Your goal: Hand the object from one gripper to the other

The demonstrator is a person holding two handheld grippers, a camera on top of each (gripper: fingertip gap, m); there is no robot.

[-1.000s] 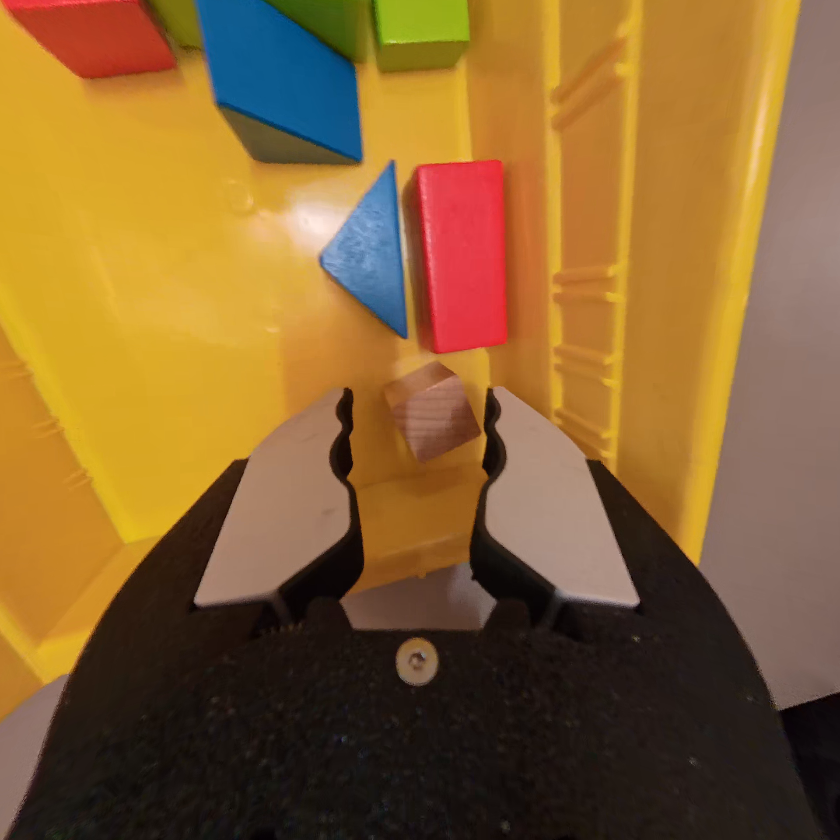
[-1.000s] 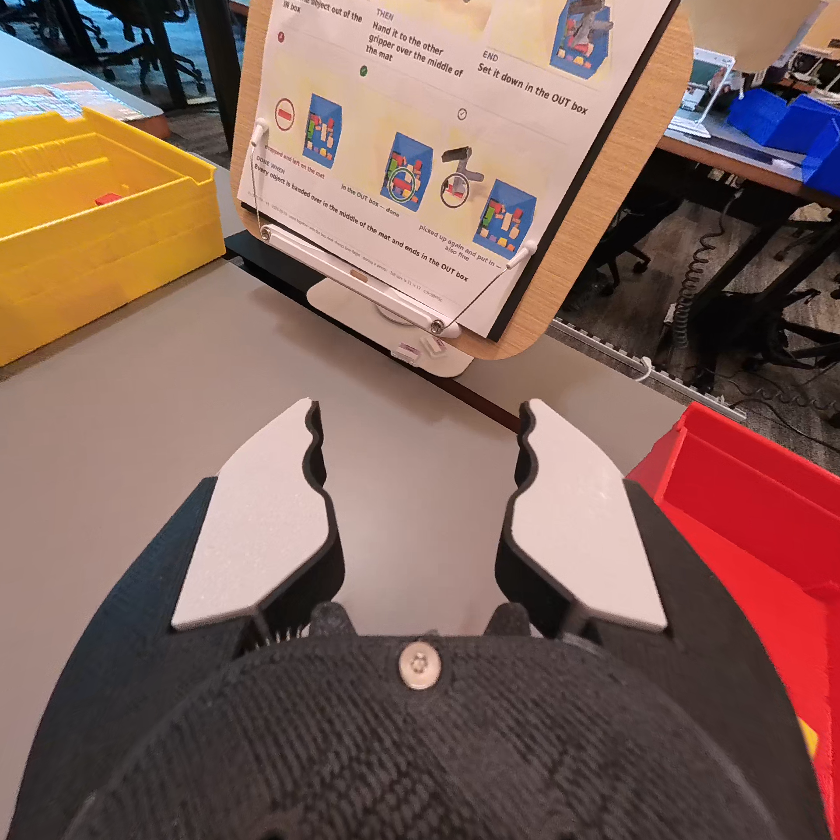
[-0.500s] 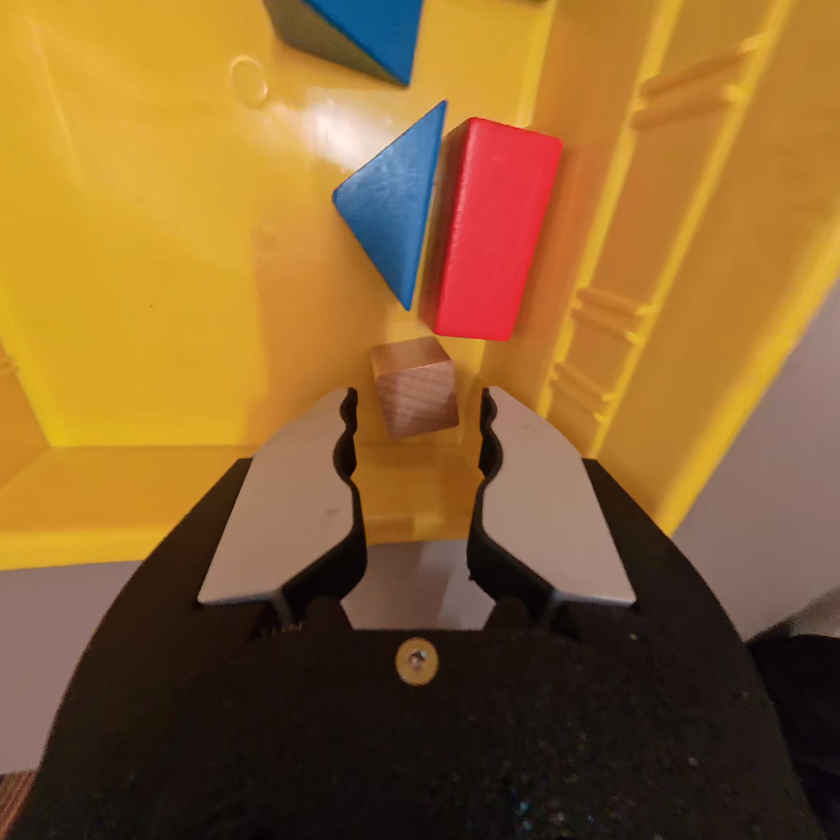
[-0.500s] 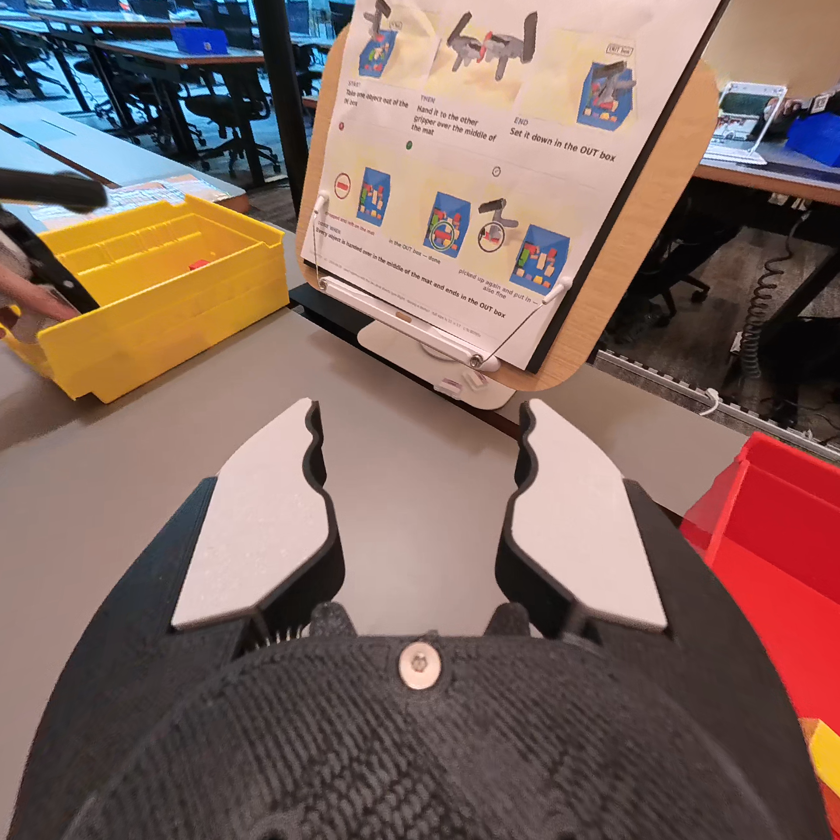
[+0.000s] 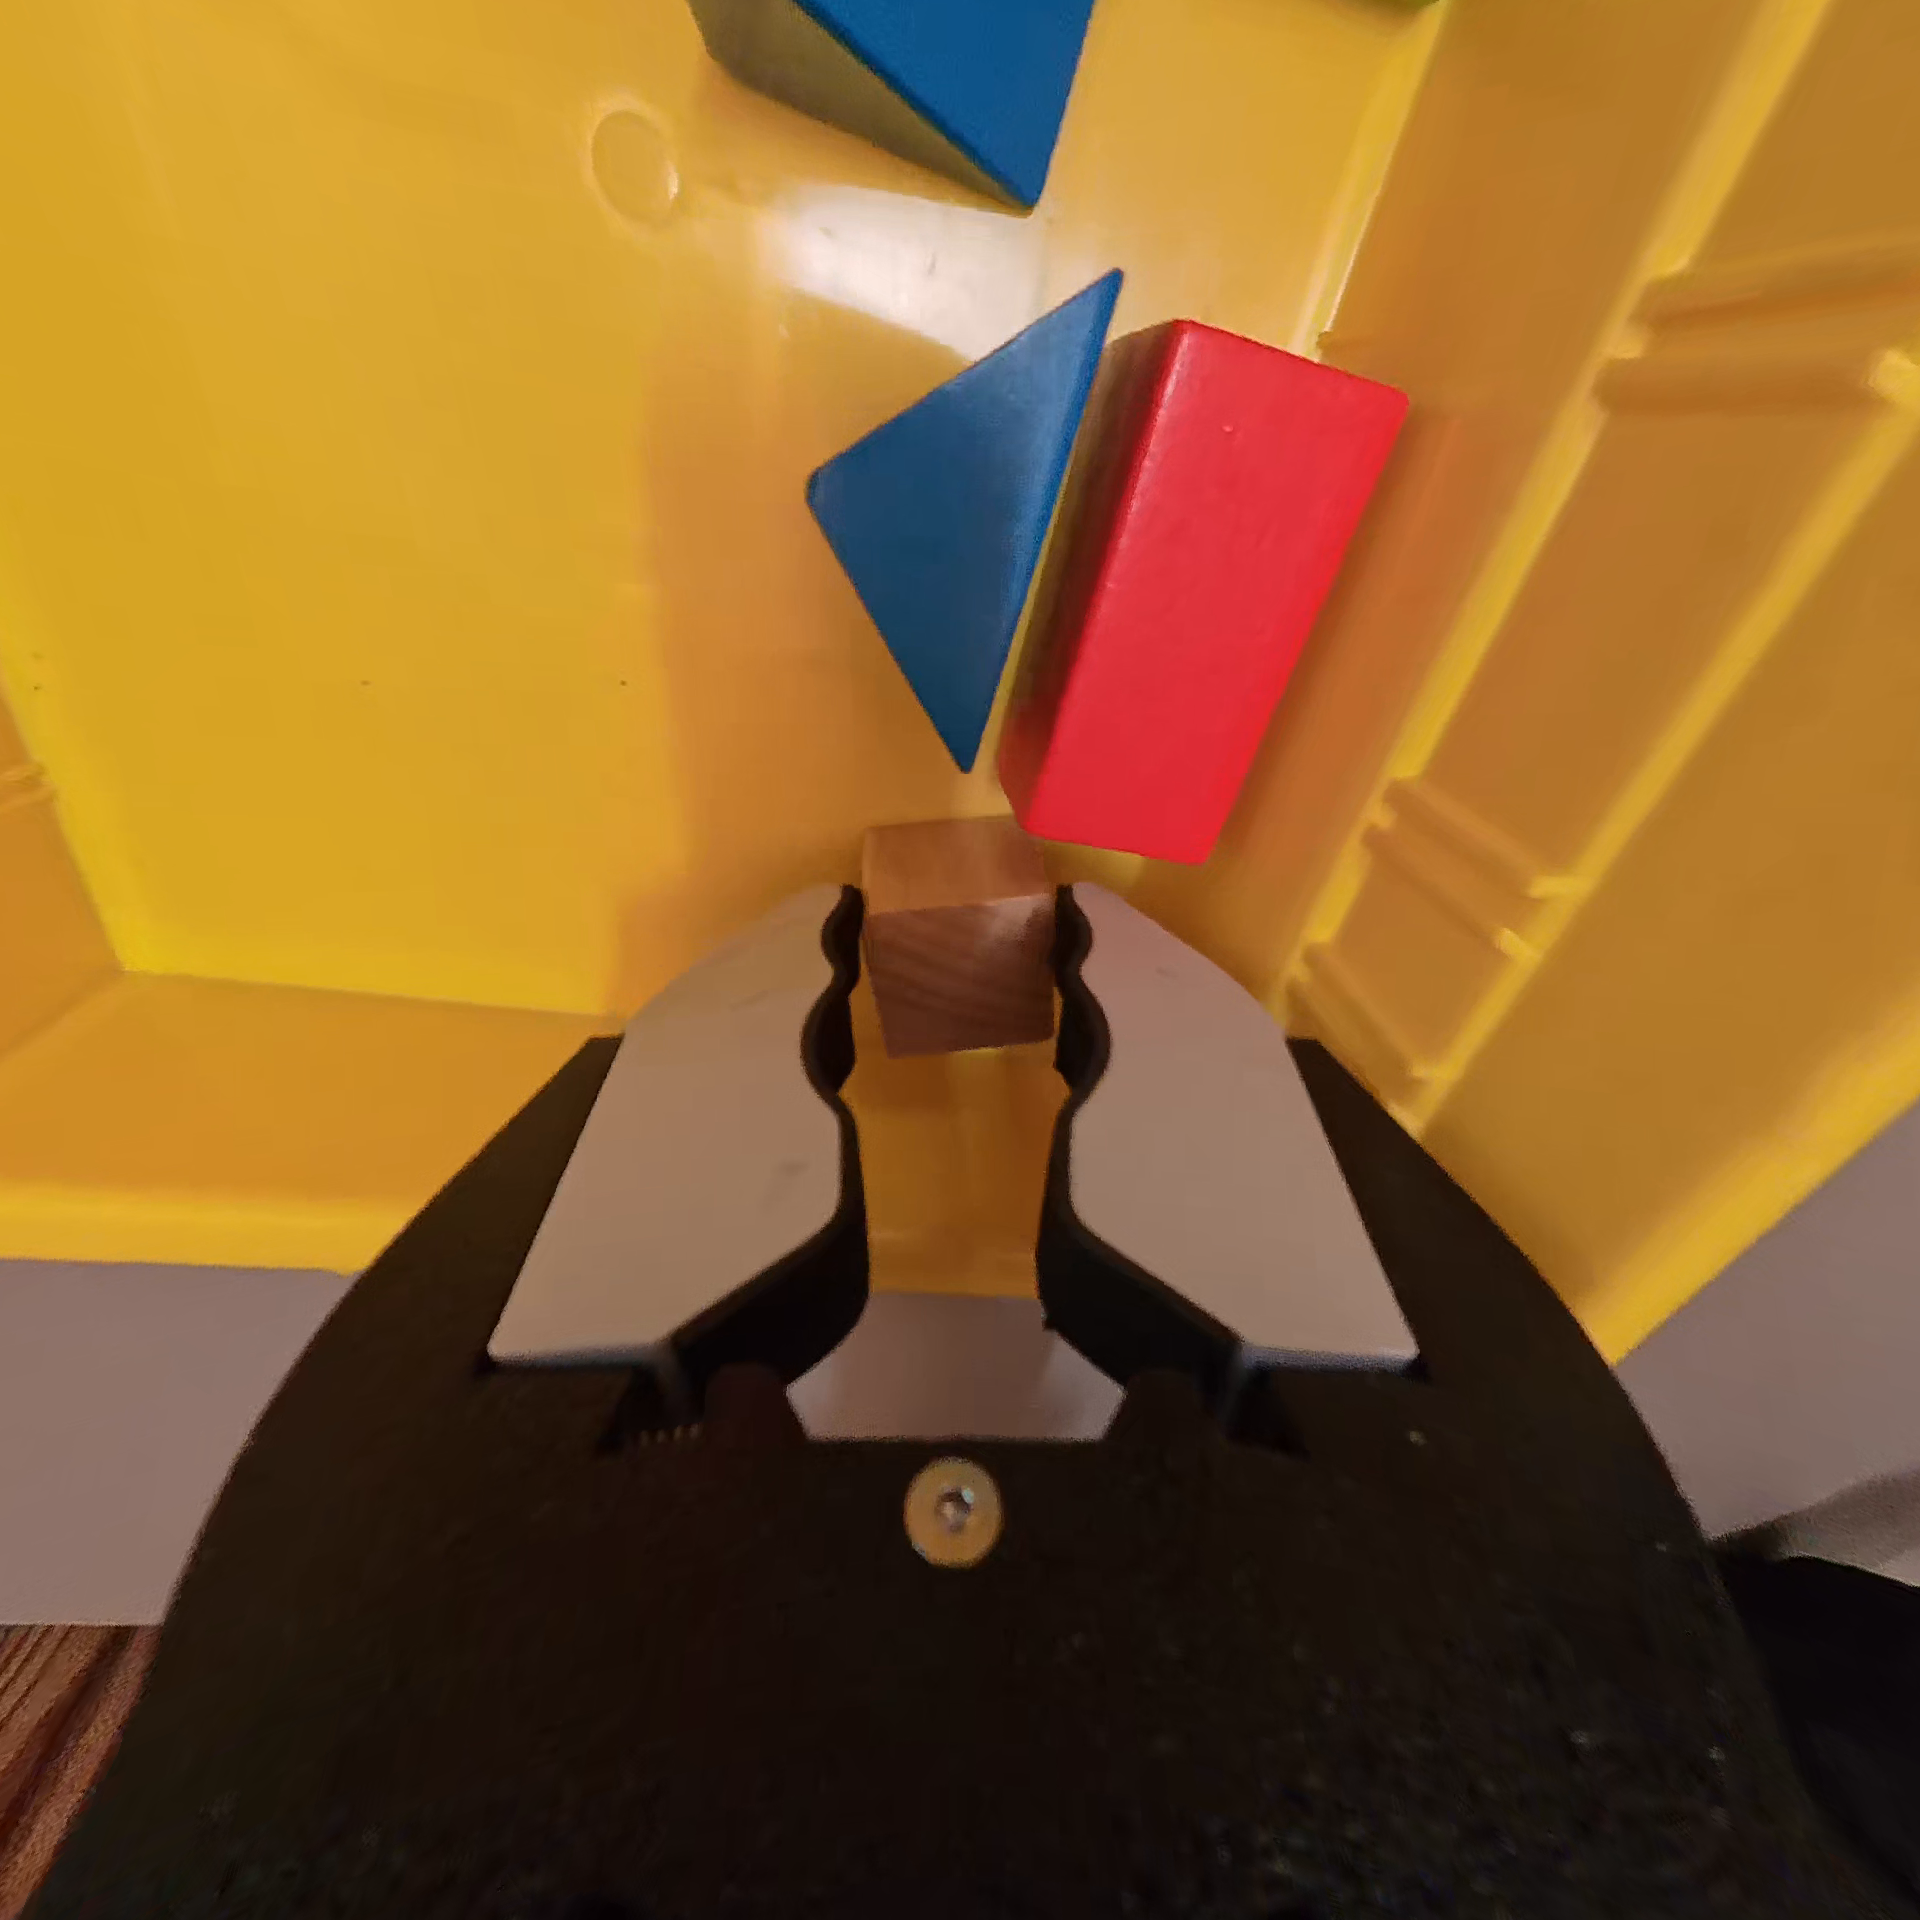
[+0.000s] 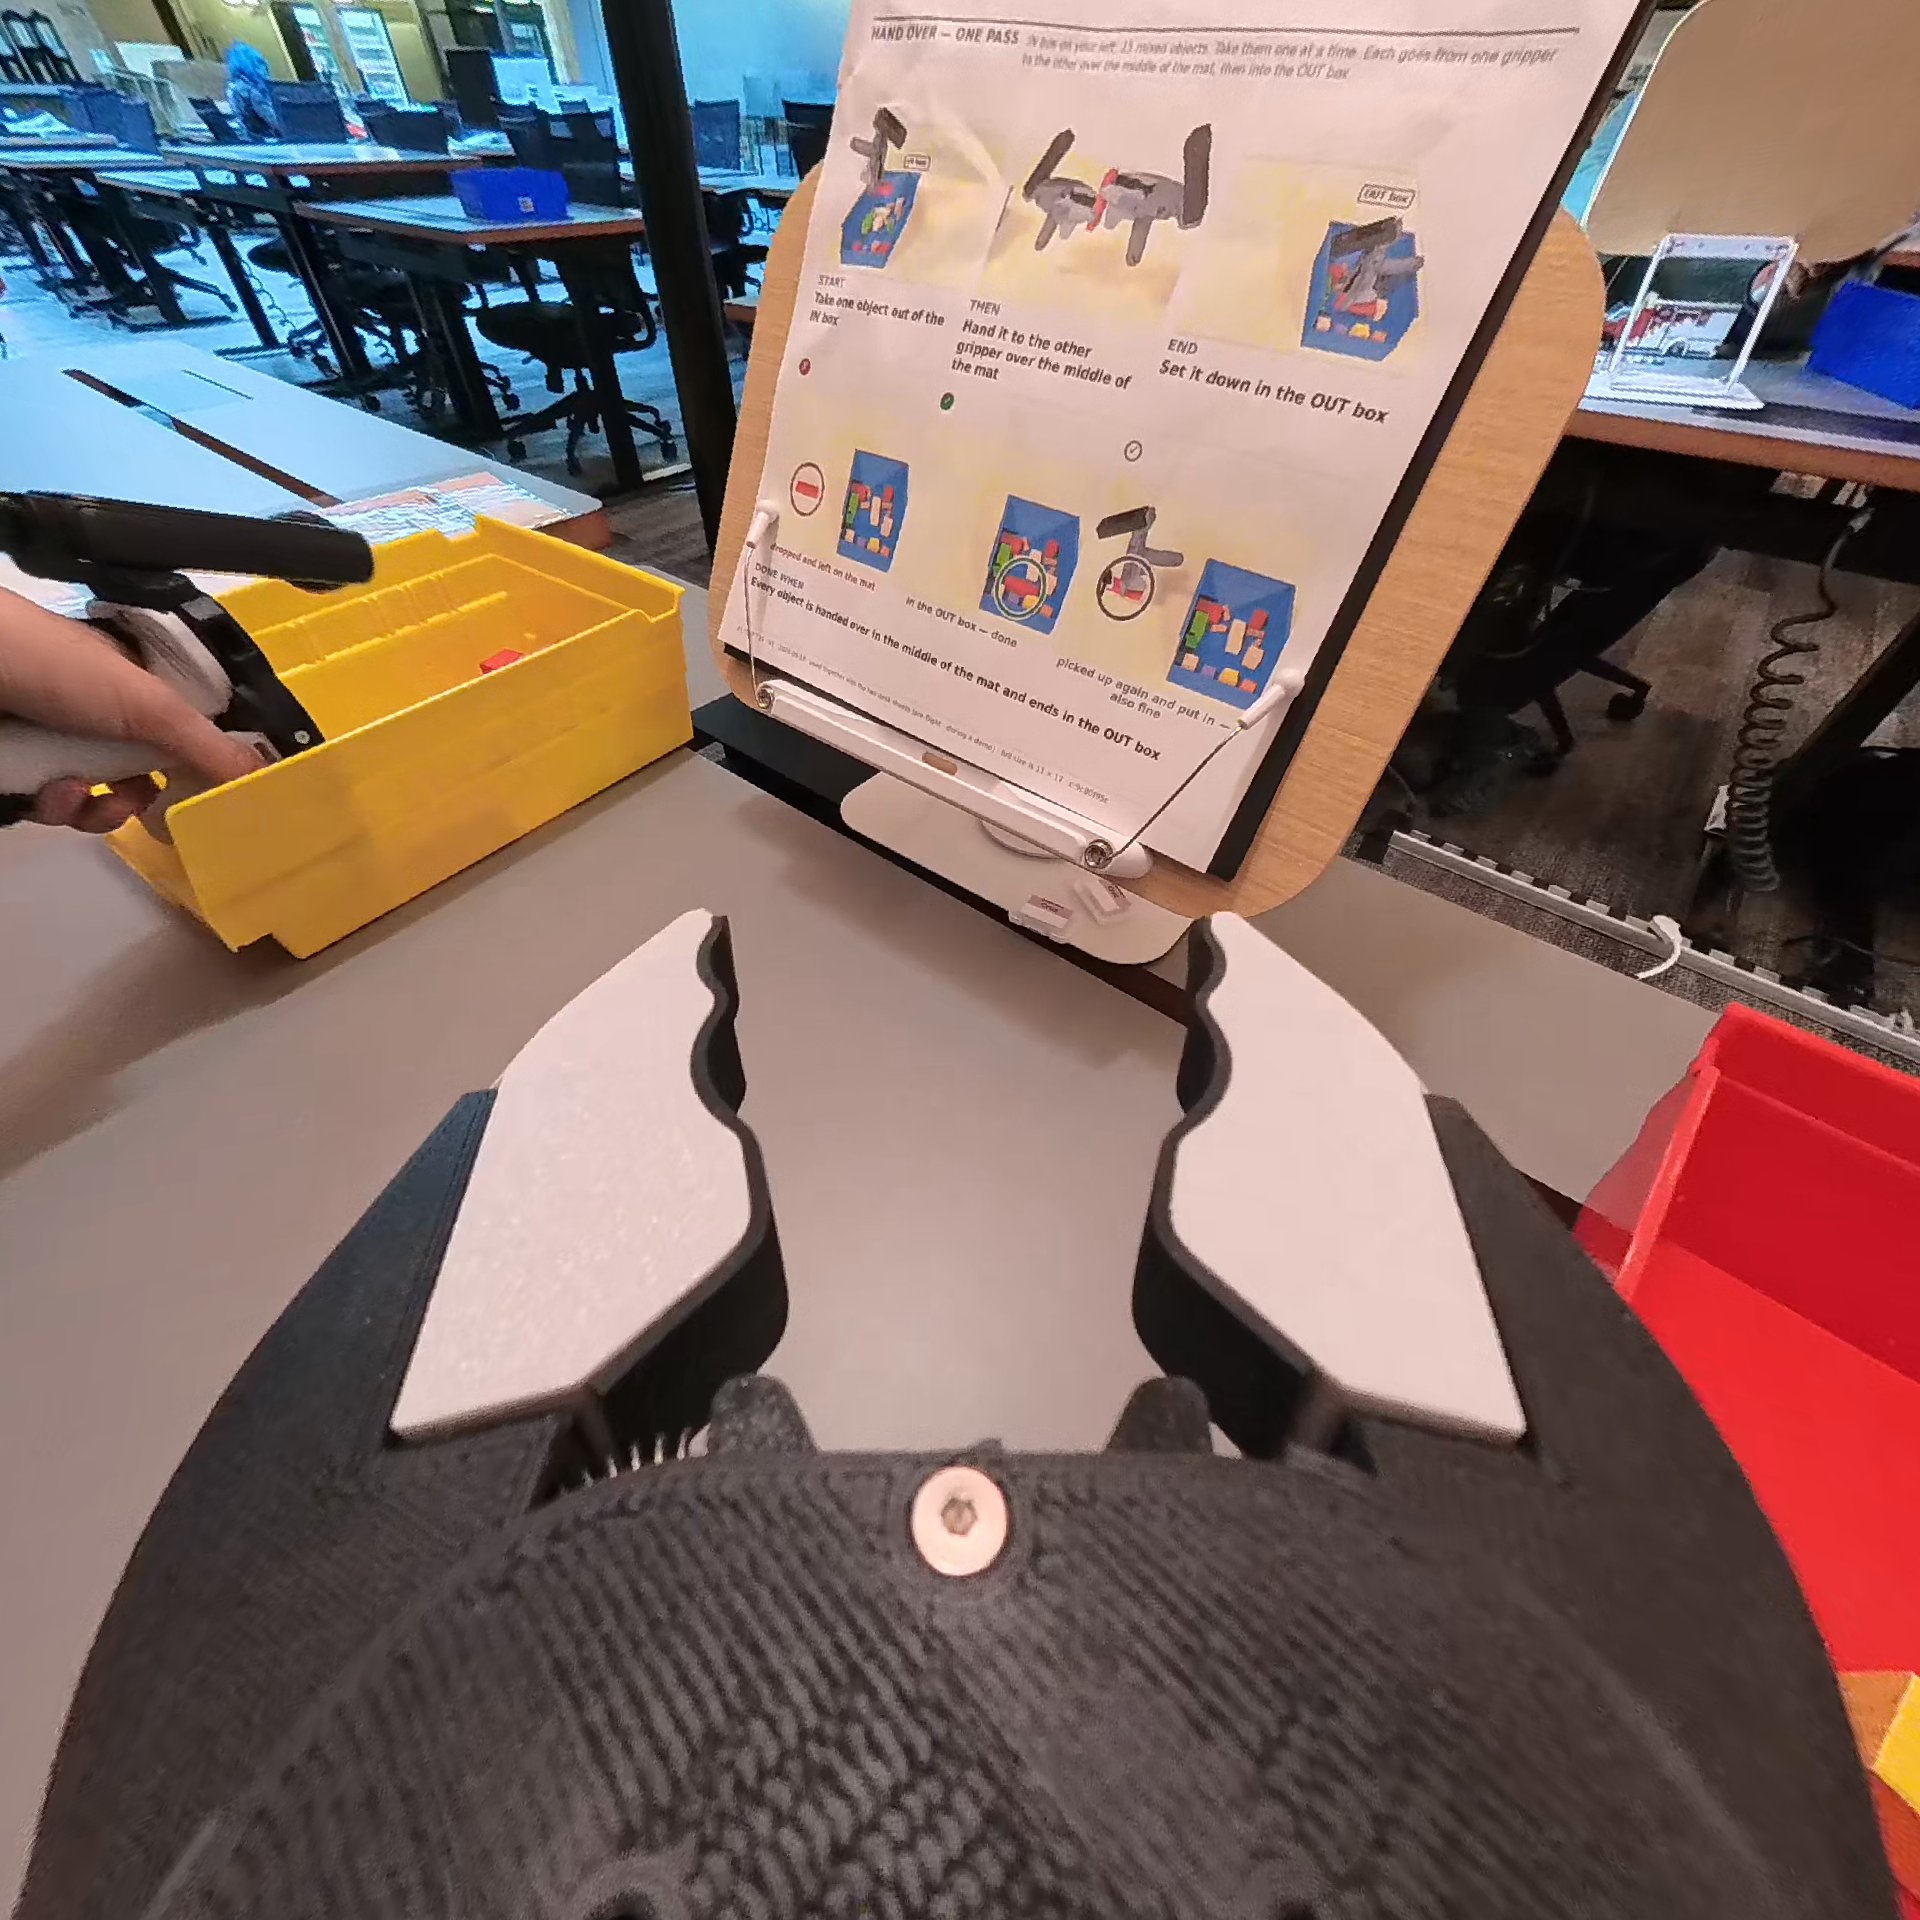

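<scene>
L gripper (image 5: pixel 956 966) is inside the yellow bin (image 5: pixel 312 520), fingers (image 5: pixel 831 987) clenched on a small plain wood cube (image 5: pixel 961 961); both pads press its sides, cube sits right at the fingertips, slightly tilted. Just ahead of the fingertips, a bit to the right: red rectangular block (image 5: pixel 1195 592), its near corner almost over the cube. Blue triangle block (image 5: pixel 966 499) lies beside the red one on its left, edge to edge. Farther ahead, at frame top, a bigger blue block (image 5: pixel 935 83), partly cut off. Bin's ribbed wall (image 5: pixel 1558 727) runs along the right of the fingers.

R gripper (image 6: pixel 956 997) hovers over the grey tabletop (image 6: pixel 935 1143), fingers (image 6: pixel 623 1143) spread wide w/ nothing between them. Ahead of them: instruction sheet on a wooden stand (image 6: pixel 1475 582). Far left of the fingers: the yellow bin w/ a hand (image 6: pixel 114 717) holding the L gripper at its near end. Right of the fingers: red bin (image 6: pixel 1766 1195).
</scene>
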